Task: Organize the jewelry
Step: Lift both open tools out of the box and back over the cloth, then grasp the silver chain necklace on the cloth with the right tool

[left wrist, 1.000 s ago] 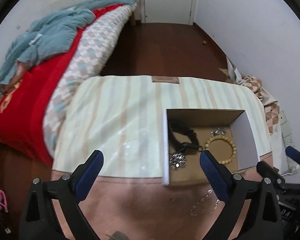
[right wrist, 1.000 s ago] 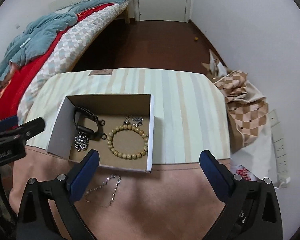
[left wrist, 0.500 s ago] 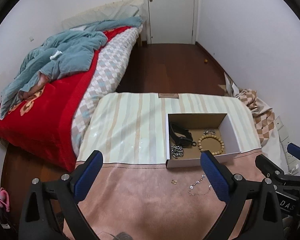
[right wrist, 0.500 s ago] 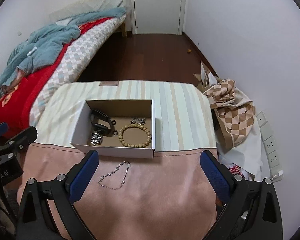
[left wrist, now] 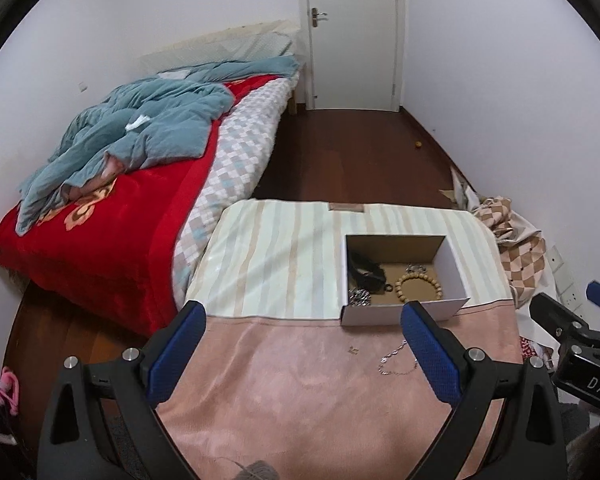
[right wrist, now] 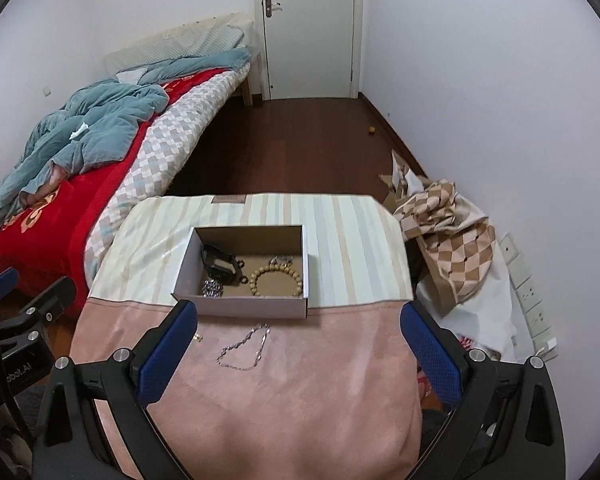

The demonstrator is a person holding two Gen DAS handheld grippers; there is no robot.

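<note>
The left gripper hangs above the near, pink part of the table cover with its blue-padded fingers spread wide and nothing between them; the right gripper is likewise spread apart and empty, raised over the same pink cloth. Just beyond the right gripper's left finger, a silver chain lies loose on the pink cloth in an open loop, and a tiny gold-coloured piece, too small to identify, sits just to its left. In the left wrist view the same chain shows partly behind the right finger, with the small piece near it. Just past the chain stands an open cardboard box, white outside and brown inside, straddling the seam where the pink cloth meets the striped cloth. Inside it lie a wooden bead bracelet towards the right, a black strap-like item on the left, a silvery cluster at the near left corner and another small silver item by the far wall. Left of the table is a bed with a red blanket and a crumpled blue quilt; checkered fabric is piled on the right by the wall, and a white door closes the far end of the room.
</note>
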